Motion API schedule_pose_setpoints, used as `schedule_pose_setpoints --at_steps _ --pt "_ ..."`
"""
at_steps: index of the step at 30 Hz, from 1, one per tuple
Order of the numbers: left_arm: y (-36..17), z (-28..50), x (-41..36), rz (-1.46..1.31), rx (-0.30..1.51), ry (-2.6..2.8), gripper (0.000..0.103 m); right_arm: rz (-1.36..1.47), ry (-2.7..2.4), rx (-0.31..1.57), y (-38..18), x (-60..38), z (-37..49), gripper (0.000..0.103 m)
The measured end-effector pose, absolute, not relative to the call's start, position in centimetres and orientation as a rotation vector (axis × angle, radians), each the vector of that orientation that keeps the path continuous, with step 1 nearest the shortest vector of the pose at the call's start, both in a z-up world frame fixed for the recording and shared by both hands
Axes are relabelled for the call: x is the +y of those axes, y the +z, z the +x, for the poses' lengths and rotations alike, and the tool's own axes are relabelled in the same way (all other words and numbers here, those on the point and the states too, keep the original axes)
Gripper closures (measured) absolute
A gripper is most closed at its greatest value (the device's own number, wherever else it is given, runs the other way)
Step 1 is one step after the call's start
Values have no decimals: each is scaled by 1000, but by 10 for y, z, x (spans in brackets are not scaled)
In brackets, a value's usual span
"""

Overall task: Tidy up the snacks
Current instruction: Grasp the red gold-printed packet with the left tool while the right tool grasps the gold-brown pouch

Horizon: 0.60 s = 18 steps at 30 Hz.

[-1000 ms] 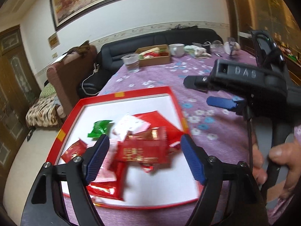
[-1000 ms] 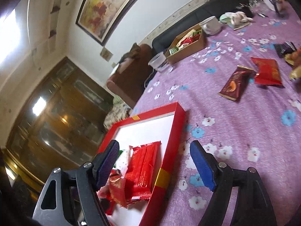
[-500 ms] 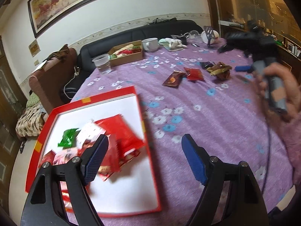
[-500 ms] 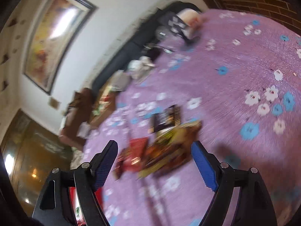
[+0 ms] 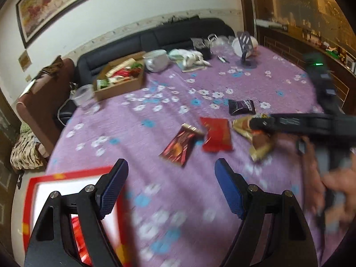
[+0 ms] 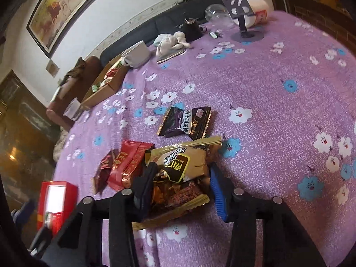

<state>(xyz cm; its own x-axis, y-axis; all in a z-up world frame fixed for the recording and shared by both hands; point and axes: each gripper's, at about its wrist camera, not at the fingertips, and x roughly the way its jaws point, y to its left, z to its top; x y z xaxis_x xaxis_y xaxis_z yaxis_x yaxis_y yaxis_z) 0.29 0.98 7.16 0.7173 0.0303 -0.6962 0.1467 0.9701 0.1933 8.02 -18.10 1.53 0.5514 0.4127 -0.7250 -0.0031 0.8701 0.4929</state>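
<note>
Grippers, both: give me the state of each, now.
Left gripper: open, holding nothing, above the purple tablecloth.
Right gripper: open, fingers either side of the gold snack packet, not yet clamped.

Warm indoor light is reflected as glare in the framed painting (image 5: 64, 2) high on the wall. Heavy motion blur is seen across the left wrist view, where the near tabletop (image 5: 169, 211), the red tray (image 5: 31, 191) and the hand (image 5: 333, 189) at right are smeared. The right wrist view is rendered sharper, with print legible on the gold snack packet (image 6: 184, 162). Both frames are bowed by fisheye distortion and darkened at the corners.
</note>
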Motion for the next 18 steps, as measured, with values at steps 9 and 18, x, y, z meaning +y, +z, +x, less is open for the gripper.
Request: schedule_pose_setpoints --at_steps 9,18 --pt "30 64 -55 383 853 -115 23 751 229 832 27 -243 70 61" --pt "12 80 -61 290 871 -149 33 1018 166 672 21 -292 54 61"
